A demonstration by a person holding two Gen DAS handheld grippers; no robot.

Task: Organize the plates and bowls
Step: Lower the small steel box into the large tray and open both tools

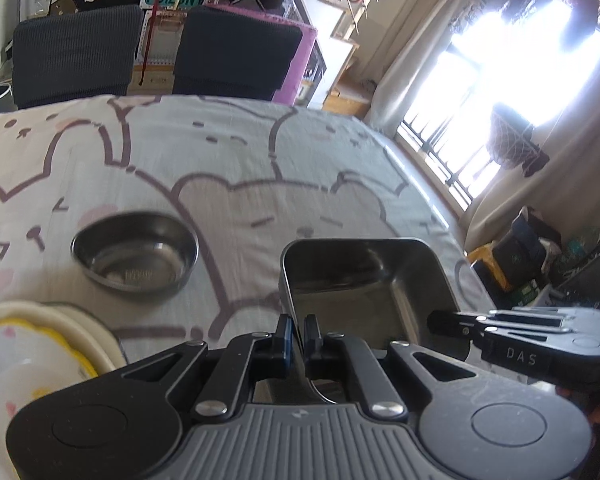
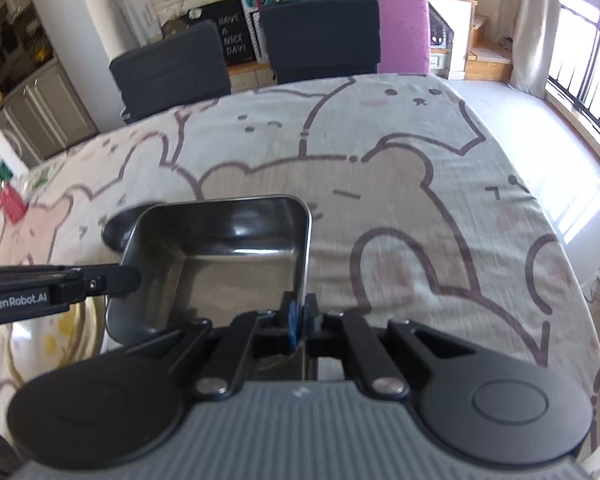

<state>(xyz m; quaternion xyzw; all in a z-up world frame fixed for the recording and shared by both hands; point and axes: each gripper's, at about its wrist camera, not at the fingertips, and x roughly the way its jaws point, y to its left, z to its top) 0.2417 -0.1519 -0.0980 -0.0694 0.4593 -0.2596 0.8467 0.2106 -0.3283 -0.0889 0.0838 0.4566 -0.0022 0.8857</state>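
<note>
I am carrying the square steel tray (image 1: 364,280) above the bear-print tablecloth (image 1: 228,152), my left gripper (image 1: 299,330) pinching its left rim and my right gripper (image 2: 299,316) pinching its right rim, both pairs of jaws pressed together on thin metal. Just left of the tray, the round steel bowl (image 1: 135,254) is sitting on the cloth; the cream plate (image 1: 40,344) is lying nearer me, left of the tray. If my hands are drifting apart, a rim could slip free and the tray tip. Beyond and right of the tray, the cloth is lying open to the table's edge.
</note>
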